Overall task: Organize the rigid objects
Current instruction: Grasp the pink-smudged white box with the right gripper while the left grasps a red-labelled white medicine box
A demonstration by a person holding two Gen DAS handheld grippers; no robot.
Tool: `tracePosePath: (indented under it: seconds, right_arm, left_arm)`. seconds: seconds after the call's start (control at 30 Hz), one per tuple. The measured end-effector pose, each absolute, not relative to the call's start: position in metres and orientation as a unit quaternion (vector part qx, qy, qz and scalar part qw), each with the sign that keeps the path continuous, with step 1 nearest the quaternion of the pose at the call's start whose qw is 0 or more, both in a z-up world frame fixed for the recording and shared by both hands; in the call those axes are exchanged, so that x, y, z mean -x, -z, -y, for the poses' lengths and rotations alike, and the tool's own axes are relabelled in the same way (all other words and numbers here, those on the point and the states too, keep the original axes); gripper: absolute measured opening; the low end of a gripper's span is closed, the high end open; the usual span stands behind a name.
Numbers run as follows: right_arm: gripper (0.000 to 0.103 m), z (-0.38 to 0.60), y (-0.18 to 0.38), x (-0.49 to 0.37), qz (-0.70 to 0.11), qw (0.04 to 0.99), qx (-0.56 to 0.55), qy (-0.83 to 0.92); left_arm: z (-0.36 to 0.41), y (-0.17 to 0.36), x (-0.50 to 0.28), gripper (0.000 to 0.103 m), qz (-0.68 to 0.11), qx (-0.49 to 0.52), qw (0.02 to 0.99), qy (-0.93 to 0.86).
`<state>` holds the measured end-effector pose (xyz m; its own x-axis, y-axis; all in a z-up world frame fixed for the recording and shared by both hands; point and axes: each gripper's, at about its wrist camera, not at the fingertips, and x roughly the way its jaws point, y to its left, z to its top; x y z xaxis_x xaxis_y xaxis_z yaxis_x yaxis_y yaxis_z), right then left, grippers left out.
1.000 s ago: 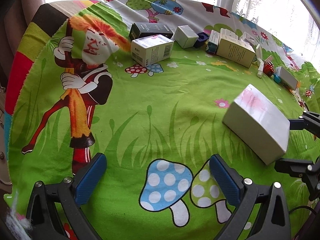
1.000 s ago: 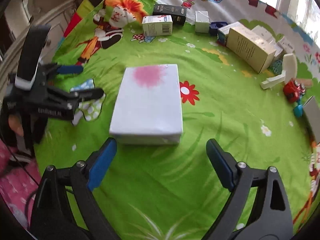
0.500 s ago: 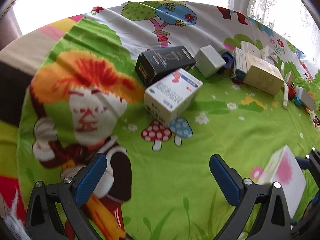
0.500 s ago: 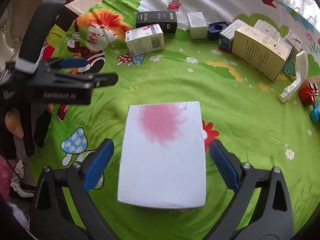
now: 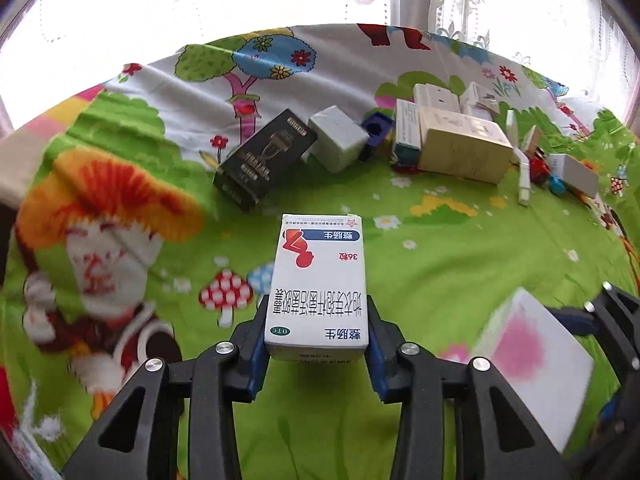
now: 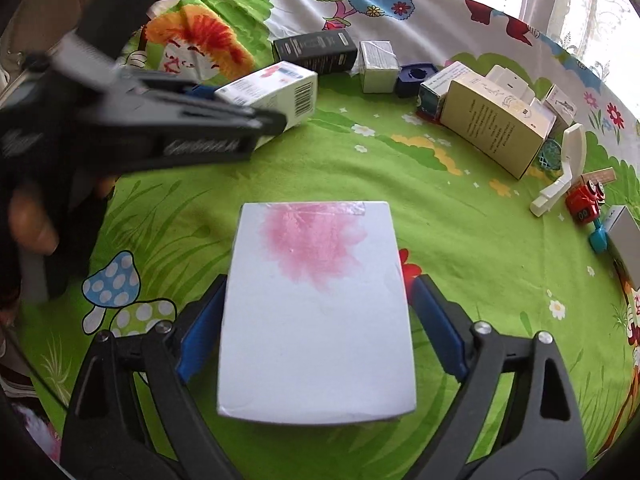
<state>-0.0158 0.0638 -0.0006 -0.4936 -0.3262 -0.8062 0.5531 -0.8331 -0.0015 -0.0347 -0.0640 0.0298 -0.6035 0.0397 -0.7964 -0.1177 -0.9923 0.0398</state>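
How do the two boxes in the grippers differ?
The medicine box in the left gripper is narrow, with blue text and a red logo; the white box in the right gripper is wider and flatter, plain except for a pink blotch. The black box sits just beyond the medicine box. Both are clamped by their sides.

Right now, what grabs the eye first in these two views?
Each gripper is clamped on a box: the left gripper holds a white medicine box with red and blue print, the right gripper a bigger white box with a pink blotch. Behind them, a row of boxes and small toys lines the far edge of the loud cartoon cloth.
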Motion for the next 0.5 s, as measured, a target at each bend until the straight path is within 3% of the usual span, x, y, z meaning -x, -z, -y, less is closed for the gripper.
tracePosePath:
  seconds: [0.2,0.33,0.5]
  right_arm:
    - [0.094,-0.063,0.002,0.015,-0.128,0.263,-0.434,0.852]
    - [0.094,-0.062,0.002,0.016,-0.129,0.263,-0.434,0.852]
    - [0.094,-0.062,0.003,0.015,-0.130,0.261,-0.433,0.853]
  left_arm:
    - [0.081,-0.024,-0.053,0.044,-0.036,0.448,0.001,-0.893]
    - [0.093,-0.019,-0.046,0.066,-0.022,0.452,-0.006,-0.892]
    - [0.093,-0.014,-0.027,0.069,0.006,0.445,-0.006,-0.896]
